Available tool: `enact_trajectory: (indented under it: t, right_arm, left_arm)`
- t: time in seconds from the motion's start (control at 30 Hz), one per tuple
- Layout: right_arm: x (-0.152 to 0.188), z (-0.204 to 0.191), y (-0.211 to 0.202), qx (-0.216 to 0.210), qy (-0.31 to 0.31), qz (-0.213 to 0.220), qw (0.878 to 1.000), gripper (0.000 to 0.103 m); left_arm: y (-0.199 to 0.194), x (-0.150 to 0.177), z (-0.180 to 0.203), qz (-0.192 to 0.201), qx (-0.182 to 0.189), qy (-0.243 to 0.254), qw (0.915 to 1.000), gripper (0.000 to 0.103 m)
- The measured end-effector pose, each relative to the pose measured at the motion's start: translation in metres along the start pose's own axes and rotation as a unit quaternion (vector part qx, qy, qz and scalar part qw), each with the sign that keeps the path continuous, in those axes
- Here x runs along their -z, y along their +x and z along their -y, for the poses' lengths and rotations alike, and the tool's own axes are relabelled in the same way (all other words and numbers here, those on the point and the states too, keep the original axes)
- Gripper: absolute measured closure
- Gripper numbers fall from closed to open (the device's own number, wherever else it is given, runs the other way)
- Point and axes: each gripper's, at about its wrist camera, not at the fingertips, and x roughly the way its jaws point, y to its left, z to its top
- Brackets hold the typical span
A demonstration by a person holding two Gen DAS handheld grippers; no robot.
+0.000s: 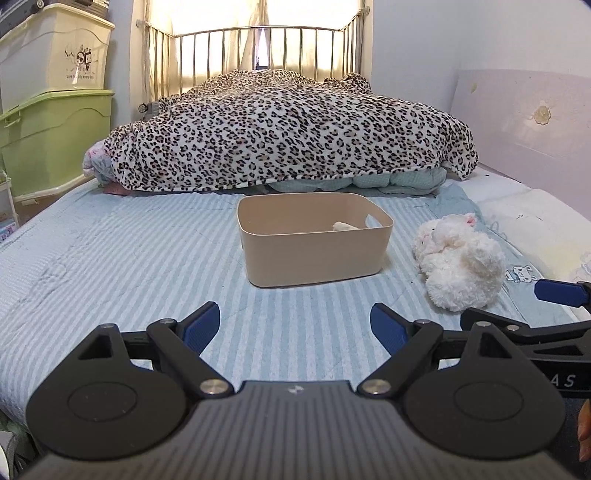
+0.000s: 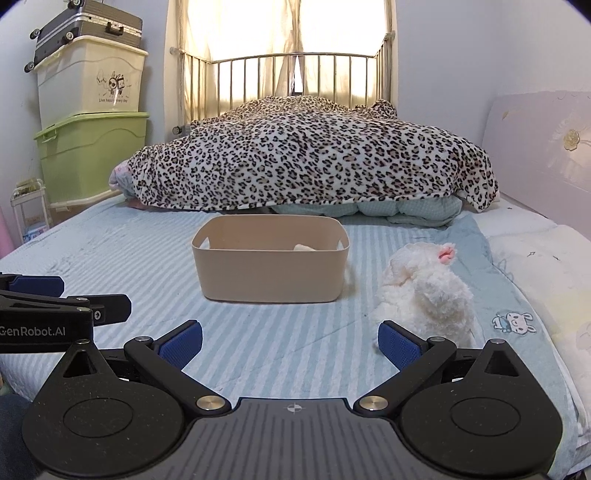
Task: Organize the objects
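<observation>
Bin [image 1: 314, 254] sits mid-frame on striped bedsheet [image 1: 110, 258], long axis left-right, a small white item [image 1: 343, 226] inside. Plush toy [image 2: 424, 291] lies right of it, pink-tipped end toward upper right. Left gripper [image 1: 295, 326] and right gripper [image 2: 290, 341] both spread wide, empty.

Bed sheet [image 1: 122, 258]: pale blue with white stripes; a small cartoon rabbit print [image 2: 514, 322] in blue and white near its right edge. Blanket [image 1: 288, 129]: leopard print, black and brown spots on cream. Bin [image 1: 314, 254]: plain beige. Plush toy [image 1: 458, 258]: white, with a pink patch [image 2: 446, 254]. Storage boxes: upper box [image 2: 88, 81] cream with a dark cartoon print; lower box [image 2: 92, 155] light green. Suitcase [image 2: 88, 26]: grey. Gripper fingers [image 1: 201, 328]: blue pads on black arms.
</observation>
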Motion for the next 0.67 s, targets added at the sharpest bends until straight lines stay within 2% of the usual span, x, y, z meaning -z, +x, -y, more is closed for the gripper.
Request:
enact_trajectory:
  t: [0.47,0.67]
  right_arm:
    - [0.001,0.0,-0.012,-0.004,0.01,0.002,1.0,0.0]
    - [0.001,0.0,-0.012,-0.006,0.012,0.001,1.0,0.0]
  left_arm:
    - [-0.008,0.003,0.002,-0.002,0.014,0.016,0.9998,0.014]
    - [-0.009,0.003,-0.002,0.004,0.003,0.006,1.0,0.01]
